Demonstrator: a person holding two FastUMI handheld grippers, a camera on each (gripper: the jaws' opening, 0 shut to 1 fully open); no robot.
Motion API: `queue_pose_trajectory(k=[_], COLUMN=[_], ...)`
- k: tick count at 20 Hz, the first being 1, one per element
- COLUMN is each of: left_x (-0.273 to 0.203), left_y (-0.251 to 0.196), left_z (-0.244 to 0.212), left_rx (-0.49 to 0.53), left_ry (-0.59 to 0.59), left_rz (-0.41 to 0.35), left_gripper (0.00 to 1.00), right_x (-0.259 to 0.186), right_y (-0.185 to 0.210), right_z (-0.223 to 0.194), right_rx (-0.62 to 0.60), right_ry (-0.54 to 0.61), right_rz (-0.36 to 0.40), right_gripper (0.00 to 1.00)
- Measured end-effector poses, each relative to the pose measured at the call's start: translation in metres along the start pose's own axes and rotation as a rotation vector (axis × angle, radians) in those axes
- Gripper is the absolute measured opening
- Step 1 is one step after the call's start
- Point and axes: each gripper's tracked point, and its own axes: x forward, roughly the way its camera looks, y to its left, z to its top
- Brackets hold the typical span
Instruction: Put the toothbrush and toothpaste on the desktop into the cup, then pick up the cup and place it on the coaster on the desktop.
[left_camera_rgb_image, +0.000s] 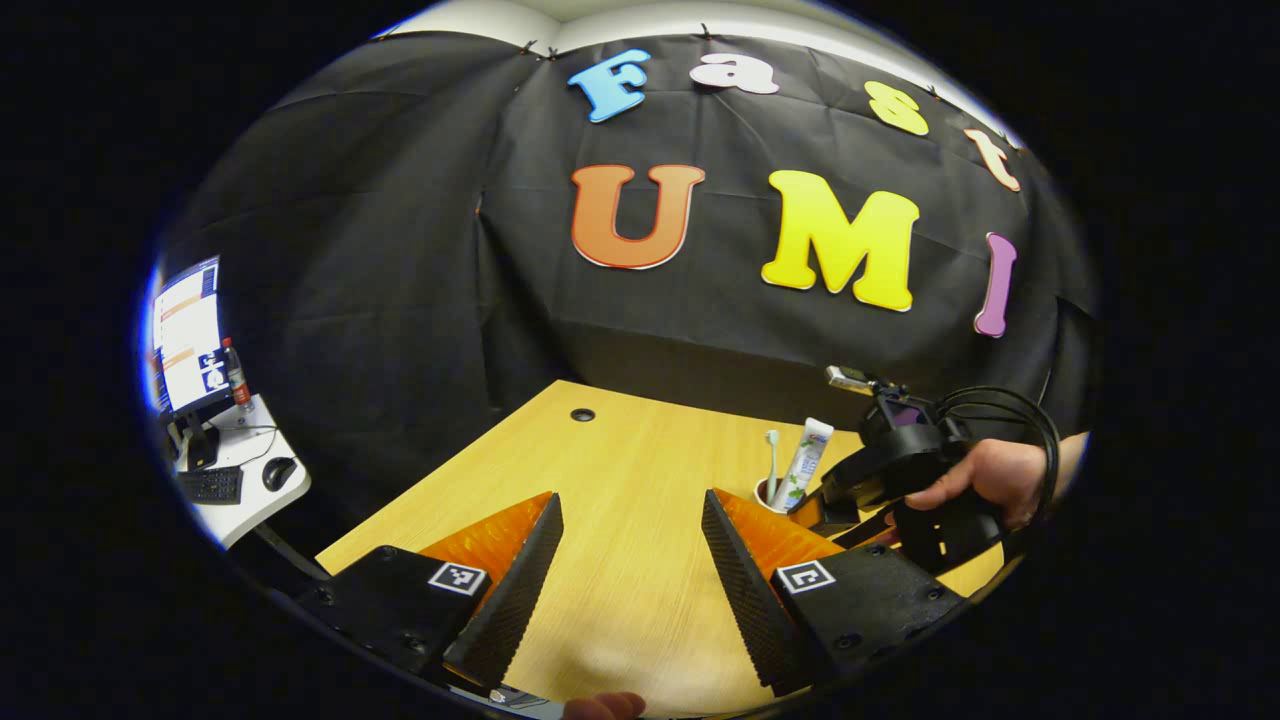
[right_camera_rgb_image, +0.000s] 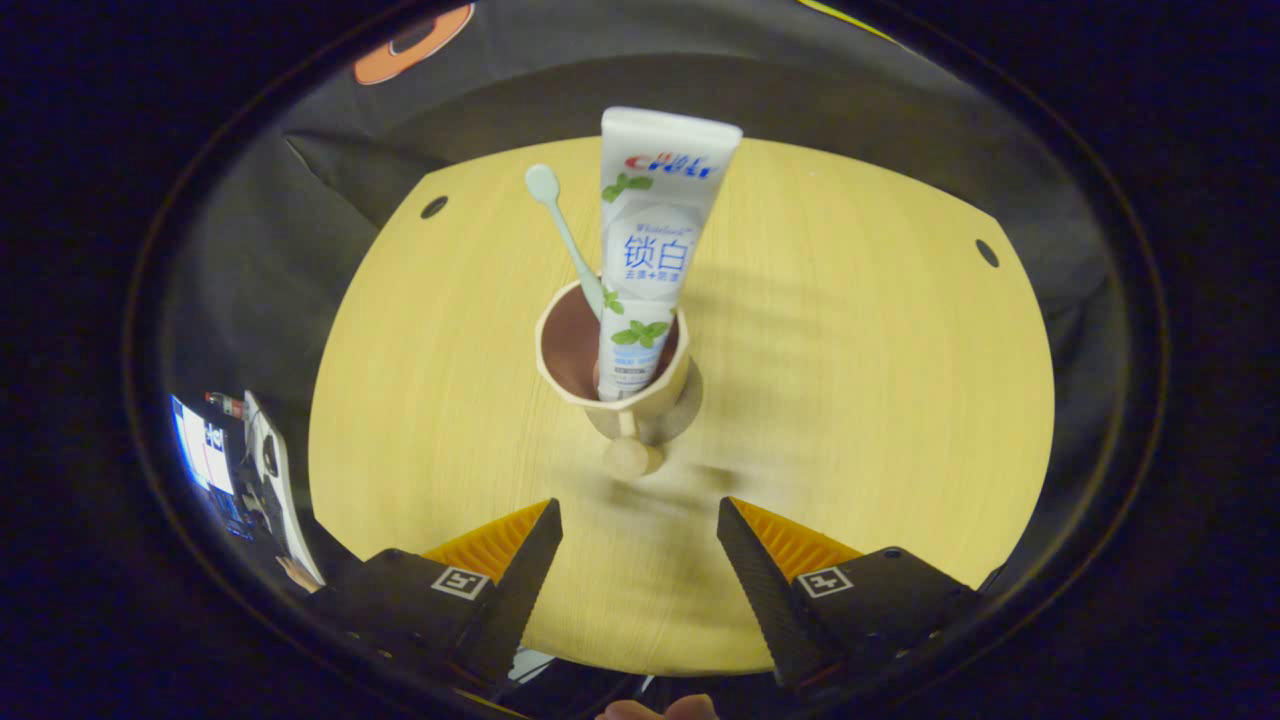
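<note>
Right tool (right_camera_rgb_image: 635, 530) wide, holding nothing, over desk (right_camera_rgb_image: 860, 400). Straight ahead of it: cup (right_camera_rgb_image: 600, 385) on coaster (right_camera_rgb_image: 688, 405), toothbrush (right_camera_rgb_image: 565, 235) and toothpaste (right_camera_rgb_image: 650, 250) upright inside. Left tool (left_camera_rgb_image: 630, 520) wide, empty; cup ahead-right of it.

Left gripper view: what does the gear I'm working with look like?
The left gripper has black housings, each bearing a small square black-and-white marker, and ribbed wedge-shaped jaws. Farther off, the right gripper is a black body trailing looped black cables, held by a bare hand; no sleeve shows.
</note>
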Motion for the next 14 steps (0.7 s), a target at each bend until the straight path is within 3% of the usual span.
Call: queue_pose_trajectory(k=[5,8,14], left_x=[0.021,0.029,0.026], left_y=[-0.052,-0.081,-0.115], left_z=[0.045,0.077,0.103], left_rx=[0.047,0.063,0.091], left_ry=[-0.067,-0.110,-0.170], left_rz=[-0.146,-0.189,-0.219], left_gripper=[0.89,0.90,0.89], right_x=[-0.099,-0.160,-0.276], right_y=[-0.051,-0.077,-0.113], right_z=[0.001,0.030,0.065], right_rx=[0.144,0.165,0.069], right_ry=[-0.251,-0.530,-1.074], right_rz=[0.028,0.037,-0.146], right_gripper=[0.96,0.96,0.96])
